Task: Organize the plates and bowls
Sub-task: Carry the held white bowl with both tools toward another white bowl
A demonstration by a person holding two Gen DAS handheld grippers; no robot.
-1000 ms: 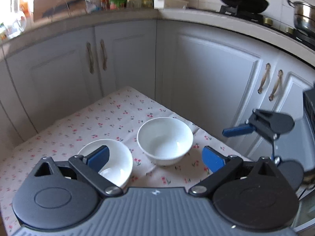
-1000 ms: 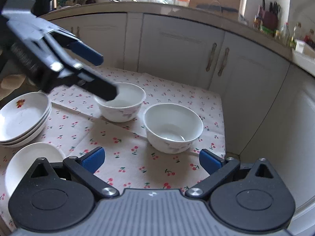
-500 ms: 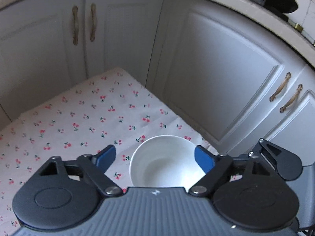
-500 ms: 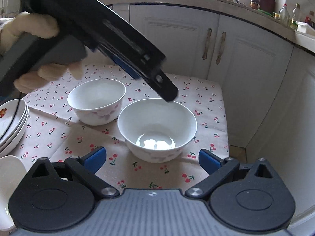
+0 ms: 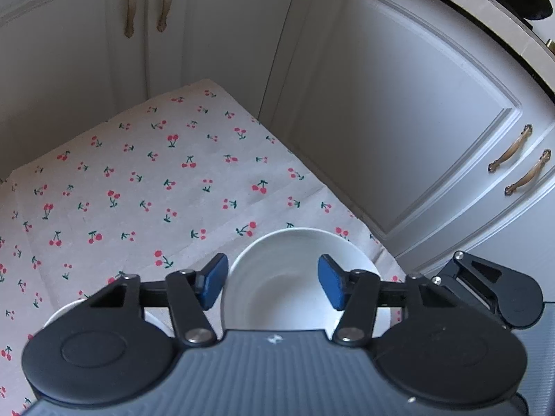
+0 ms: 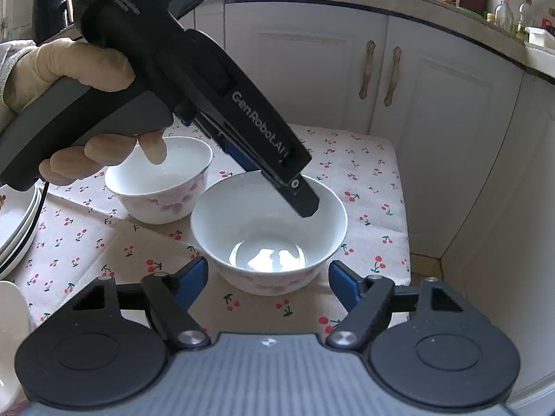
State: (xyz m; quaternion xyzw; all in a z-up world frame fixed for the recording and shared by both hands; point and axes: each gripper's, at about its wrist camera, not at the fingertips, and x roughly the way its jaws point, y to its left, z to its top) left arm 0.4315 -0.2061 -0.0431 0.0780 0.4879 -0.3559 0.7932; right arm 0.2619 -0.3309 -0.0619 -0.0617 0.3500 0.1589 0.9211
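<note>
The left gripper has just closed on the rim of the near bowl, the right gripper closing around it, a second bowl and plates nearby on the cloth.

Left tongs astride bowl rim

The far half of the cherry-print tablecloth lay bare, leaving open room up to the cabinet doors that walled in the table's far and right edges. Nearer, the large bowl and the small bowl stood just beside each other with only a narrow gap. A stack of plates blocked the left edge.
</note>
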